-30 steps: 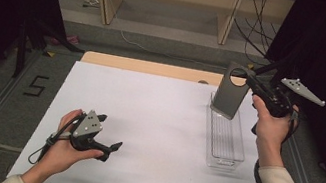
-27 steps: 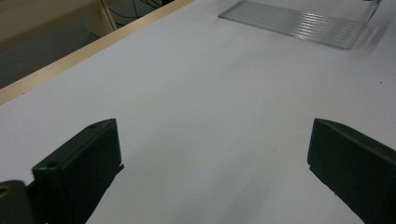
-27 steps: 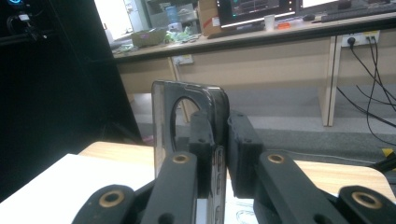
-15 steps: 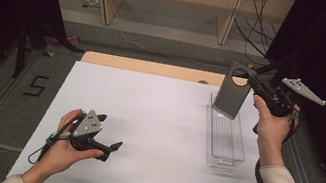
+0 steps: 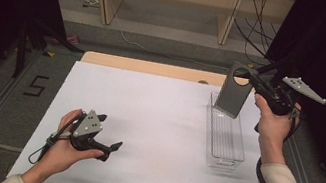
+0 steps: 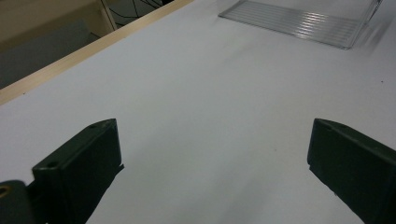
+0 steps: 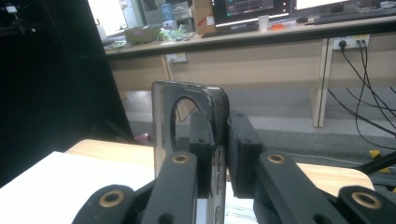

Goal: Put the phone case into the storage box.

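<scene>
My right gripper [image 5: 253, 80] is shut on the upper edge of a smoky translucent phone case [image 5: 233, 91] with a round camera hole. It holds the case upright over the far end of a clear plastic tray [image 5: 225, 142] at the right of the table. In the right gripper view the case [image 7: 187, 126] stands edge-on, clamped between the two black jaws of the right gripper [image 7: 219, 154]. My left gripper [image 5: 113, 146] rests low over the white table sheet at the front left. Its jaws stand wide apart with nothing between them, as the left gripper [image 6: 212, 140] view shows.
The white sheet [image 5: 146, 119] covers most of the wooden table. The clear tray [image 6: 299, 23] lies far ahead of the left jaws. Shelving and cables stand beyond the far edge. Dark curtains flank both sides.
</scene>
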